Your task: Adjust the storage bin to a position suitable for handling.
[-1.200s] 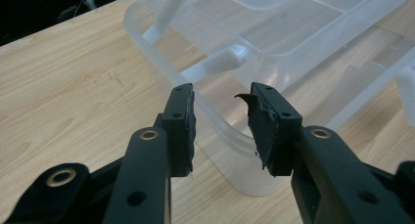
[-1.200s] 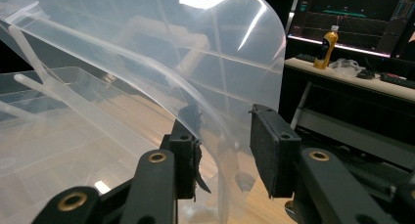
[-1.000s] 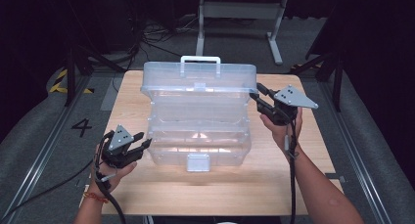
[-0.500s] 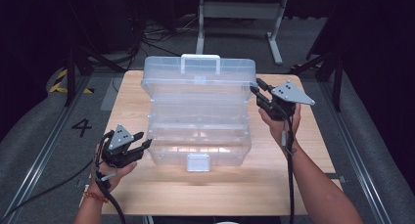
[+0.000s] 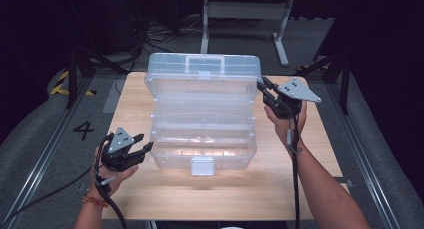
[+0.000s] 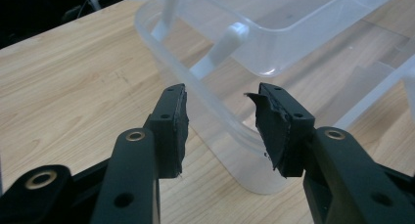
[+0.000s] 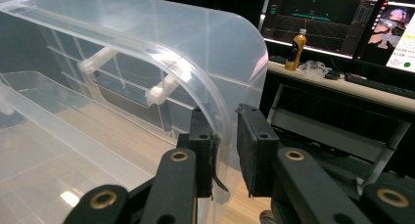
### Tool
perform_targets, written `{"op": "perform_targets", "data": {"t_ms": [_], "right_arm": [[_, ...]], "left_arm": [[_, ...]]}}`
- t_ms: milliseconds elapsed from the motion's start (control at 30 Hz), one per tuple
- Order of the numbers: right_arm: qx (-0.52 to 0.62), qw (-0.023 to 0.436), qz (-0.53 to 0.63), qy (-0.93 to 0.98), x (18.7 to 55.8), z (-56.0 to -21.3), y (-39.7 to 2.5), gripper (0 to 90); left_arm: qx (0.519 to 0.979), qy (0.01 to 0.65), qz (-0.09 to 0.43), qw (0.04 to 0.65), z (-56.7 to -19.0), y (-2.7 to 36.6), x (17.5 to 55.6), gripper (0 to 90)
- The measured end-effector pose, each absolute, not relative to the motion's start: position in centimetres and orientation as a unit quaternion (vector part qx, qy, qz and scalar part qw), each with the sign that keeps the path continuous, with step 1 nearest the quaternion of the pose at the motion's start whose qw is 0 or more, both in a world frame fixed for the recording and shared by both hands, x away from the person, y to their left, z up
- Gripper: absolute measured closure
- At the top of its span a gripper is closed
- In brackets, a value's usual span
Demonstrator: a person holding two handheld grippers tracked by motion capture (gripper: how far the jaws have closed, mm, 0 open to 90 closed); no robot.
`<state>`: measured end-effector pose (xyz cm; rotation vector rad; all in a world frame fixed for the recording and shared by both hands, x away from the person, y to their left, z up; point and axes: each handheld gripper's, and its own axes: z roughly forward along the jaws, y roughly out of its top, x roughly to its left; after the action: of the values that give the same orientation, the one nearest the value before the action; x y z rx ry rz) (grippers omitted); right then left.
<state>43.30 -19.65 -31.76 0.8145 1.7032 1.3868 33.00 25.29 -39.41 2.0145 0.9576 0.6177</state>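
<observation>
A clear plastic tiered box (image 5: 202, 139) stands open in the middle of the wooden table (image 5: 320, 164), its lid (image 5: 202, 66) tilted up at the back. My right gripper (image 5: 262, 85) is at the lid's right edge. In the right gripper view its jaws (image 7: 225, 131) are shut on the lid's curved rim (image 7: 215, 101). My left gripper (image 5: 145, 142) sits low at the box's front left corner. In the left gripper view it stands open (image 6: 220, 111), with the base's rounded rim (image 6: 230, 141) between the jaws, untouched.
A white latch (image 5: 201, 165) hangs on the box's front wall. Inner trays (image 6: 293, 23) fan out above the base. Bare table lies left, right and in front of the box. Beyond the table are a desk with monitors (image 7: 318, 18) and a yellow bottle (image 7: 296, 50).
My right gripper has risen slightly and drifted back with the lid's edge, tipping the lid a little more upright. The left gripper has stayed put.
</observation>
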Motion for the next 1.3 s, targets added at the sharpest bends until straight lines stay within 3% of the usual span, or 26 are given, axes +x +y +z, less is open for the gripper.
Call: {"op": "perform_targets", "data": {"t_ms": [667,1300], "right_arm": [[0.317,0.402,0.527,0.678,44.3,-31.2,-19.5,81.3],[0.320,0.395,0.523,0.684,44.9,-30.8,-19.5,81.5]], "left_arm": [[0.803,0.403,0.252,0.358,-40.3,27.3,32.6,49.0],[0.847,0.419,0.202,0.256,-45.7,29.5,32.0,41.1]]}}
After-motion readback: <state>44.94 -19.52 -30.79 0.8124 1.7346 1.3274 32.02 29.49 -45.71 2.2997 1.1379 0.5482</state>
